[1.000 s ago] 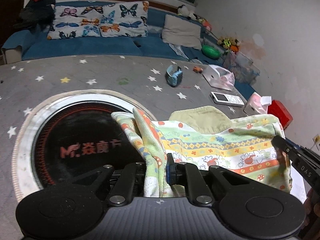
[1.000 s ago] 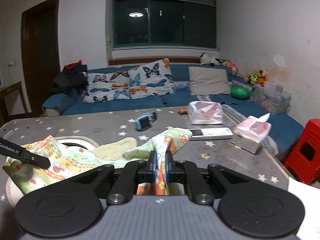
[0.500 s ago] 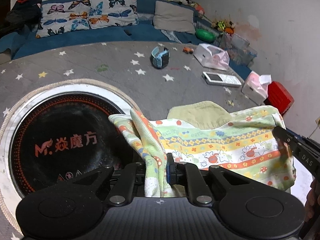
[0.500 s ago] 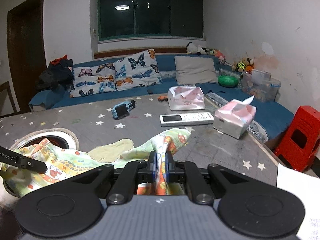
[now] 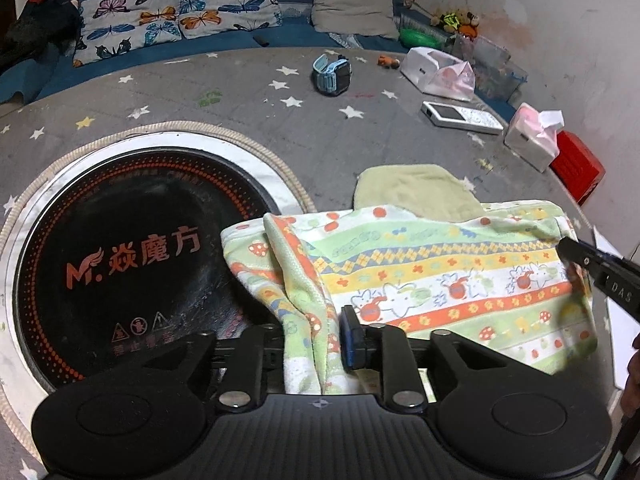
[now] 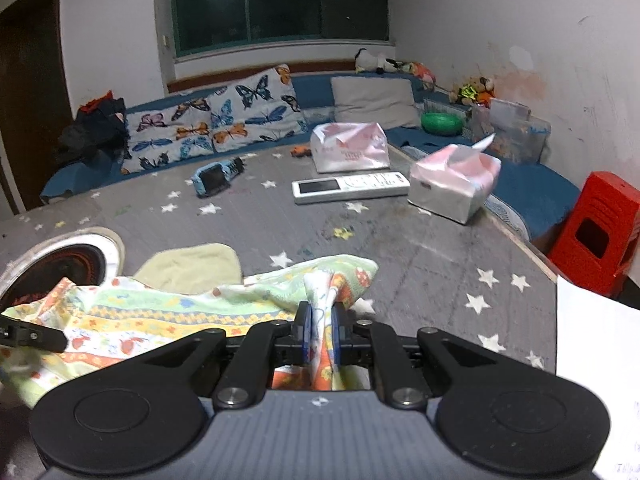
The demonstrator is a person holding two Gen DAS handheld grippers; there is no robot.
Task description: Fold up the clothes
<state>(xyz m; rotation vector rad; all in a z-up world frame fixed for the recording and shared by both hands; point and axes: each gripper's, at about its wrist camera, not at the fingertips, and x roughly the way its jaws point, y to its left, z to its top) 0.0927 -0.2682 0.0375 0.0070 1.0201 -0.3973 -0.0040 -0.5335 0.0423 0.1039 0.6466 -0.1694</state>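
A small patterned garment (image 5: 432,276), green, yellow and orange stripes with cartoon prints, hangs stretched between my two grippers above the grey star-print table (image 5: 248,92). My left gripper (image 5: 310,340) is shut on its left corner. My right gripper (image 6: 320,334) is shut on its right corner; its tip also shows in the left wrist view (image 5: 576,252). The garment (image 6: 160,308) sags toward the table. A plain yellow-green cloth (image 5: 416,192) lies flat on the table behind it, also seen in the right wrist view (image 6: 192,266).
A round black induction cooktop (image 5: 132,256) is set into the table at left. On the far table lie a blue watch (image 5: 332,72), a white remote (image 5: 460,116), two tissue packs (image 5: 532,136) (image 5: 440,72). A red stool (image 6: 596,232) and white paper (image 6: 596,352) are at right; a blue sofa (image 6: 320,92) lies beyond.
Both grippers have risen and tilted down toward the table with the garment held between them; the table objects now appear lower and closer in both views. Grips unchanged.
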